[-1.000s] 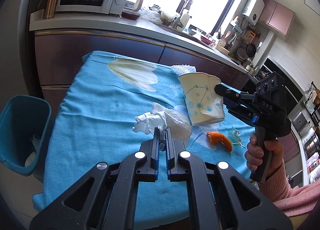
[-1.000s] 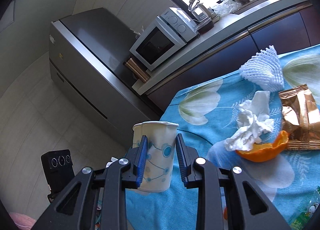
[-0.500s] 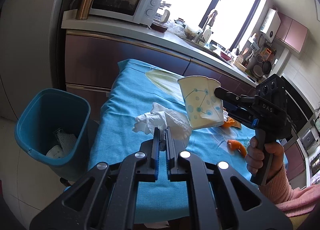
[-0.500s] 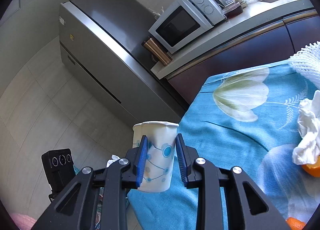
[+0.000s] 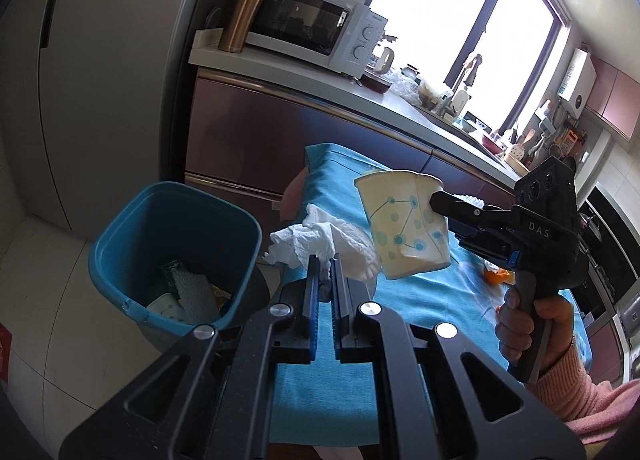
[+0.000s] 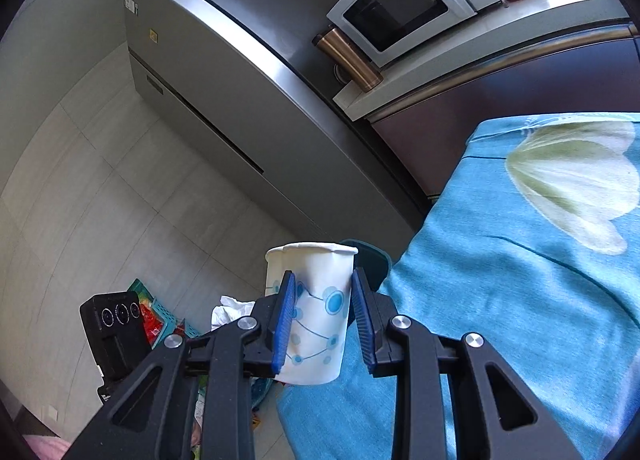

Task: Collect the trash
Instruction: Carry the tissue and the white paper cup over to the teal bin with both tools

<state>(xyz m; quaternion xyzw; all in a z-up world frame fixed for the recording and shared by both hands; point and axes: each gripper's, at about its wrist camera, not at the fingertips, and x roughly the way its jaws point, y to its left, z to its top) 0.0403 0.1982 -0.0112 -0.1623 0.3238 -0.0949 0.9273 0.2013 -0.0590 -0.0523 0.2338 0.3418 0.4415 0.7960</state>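
Paper cup [image 5: 404, 226] & tissue [image 5: 316, 238] held up, near the blue bin [image 5: 176, 252].
Right tool [image 6: 322, 318] pinches the cup, its long way up-down, open end up, a bit tipped. Left tool [image 5: 324, 280] is pressed tight on the tissue. Bin has some trash in it already. Orange peel [image 5: 496, 274] is left on the tabletop [image 5: 420, 300] w/ the blue cloth; both held bits aren't dropped in yet.

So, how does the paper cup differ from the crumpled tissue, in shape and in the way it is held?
The paper cup is stiff, with blue dots, only dented; the crumpled tissue is plain white and shapeless. The right gripper squeezes the cup's sides; the left gripper pinches just an edge of the tissue. Both are held off the table, near the blue bin.
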